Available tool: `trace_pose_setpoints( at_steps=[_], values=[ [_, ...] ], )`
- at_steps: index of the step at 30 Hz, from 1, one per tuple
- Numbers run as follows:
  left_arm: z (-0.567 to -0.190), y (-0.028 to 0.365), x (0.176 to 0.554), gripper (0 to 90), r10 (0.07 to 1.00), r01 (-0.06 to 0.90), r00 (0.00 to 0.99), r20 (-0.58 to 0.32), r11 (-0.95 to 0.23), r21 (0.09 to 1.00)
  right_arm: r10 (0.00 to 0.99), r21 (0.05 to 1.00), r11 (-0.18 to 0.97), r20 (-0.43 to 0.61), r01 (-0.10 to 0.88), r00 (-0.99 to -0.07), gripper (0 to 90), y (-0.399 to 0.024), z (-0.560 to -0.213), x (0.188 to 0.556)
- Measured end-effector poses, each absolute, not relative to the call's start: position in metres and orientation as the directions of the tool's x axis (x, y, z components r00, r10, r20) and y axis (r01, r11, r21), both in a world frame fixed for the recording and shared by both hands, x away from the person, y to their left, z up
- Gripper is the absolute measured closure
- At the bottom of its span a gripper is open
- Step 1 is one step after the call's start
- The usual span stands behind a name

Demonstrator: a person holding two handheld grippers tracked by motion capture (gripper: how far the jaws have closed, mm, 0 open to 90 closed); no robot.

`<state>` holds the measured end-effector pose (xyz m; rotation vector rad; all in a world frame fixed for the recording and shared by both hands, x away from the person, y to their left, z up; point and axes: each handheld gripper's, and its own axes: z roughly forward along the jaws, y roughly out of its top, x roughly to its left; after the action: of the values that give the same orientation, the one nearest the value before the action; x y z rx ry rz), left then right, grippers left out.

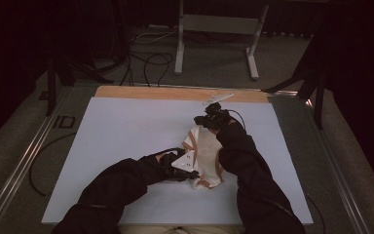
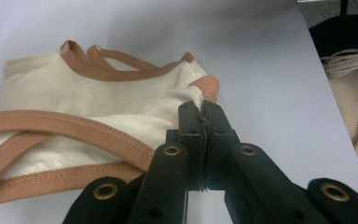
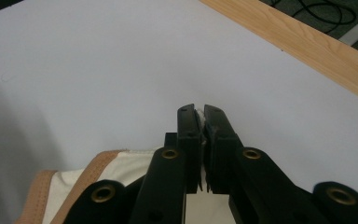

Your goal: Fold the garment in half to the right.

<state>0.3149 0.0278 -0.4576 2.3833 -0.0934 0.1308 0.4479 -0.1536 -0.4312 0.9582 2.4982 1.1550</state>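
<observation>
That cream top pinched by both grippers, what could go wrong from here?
The left gripper holds only a thin fold at the brown trim of the top, so it might slip out. The right gripper also shows just a sliver of cloth between its jaws. The loose straps could tangle.

High view sits above the near edge, looking forward and down over the whole tabletop (image 1: 126, 126). Both gripper views ride low and close, peering along their own tongs; all three share the cream garment (image 1: 205, 151).
</observation>
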Motion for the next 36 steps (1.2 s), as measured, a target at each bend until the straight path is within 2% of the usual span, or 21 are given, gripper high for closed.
trace_pose_setpoints(
  at_steps=[17,36],
  values=[
    [-0.465,0.003,0.318,89.3,-0.055,-0.11,0.993,0.103,-0.736,0.668,0.678,0.755,0.43,0.091,0.495,-0.729,86.5,-0.188,-0.437,0.443],
    [-0.487,-0.025,0.321,89.2,-0.07,-0.085,0.996,0.049,-0.756,0.649,0.707,0.725,0.406,0.137,0.557,-0.694,86.4,-0.215,-0.471,0.442]
  ],
)
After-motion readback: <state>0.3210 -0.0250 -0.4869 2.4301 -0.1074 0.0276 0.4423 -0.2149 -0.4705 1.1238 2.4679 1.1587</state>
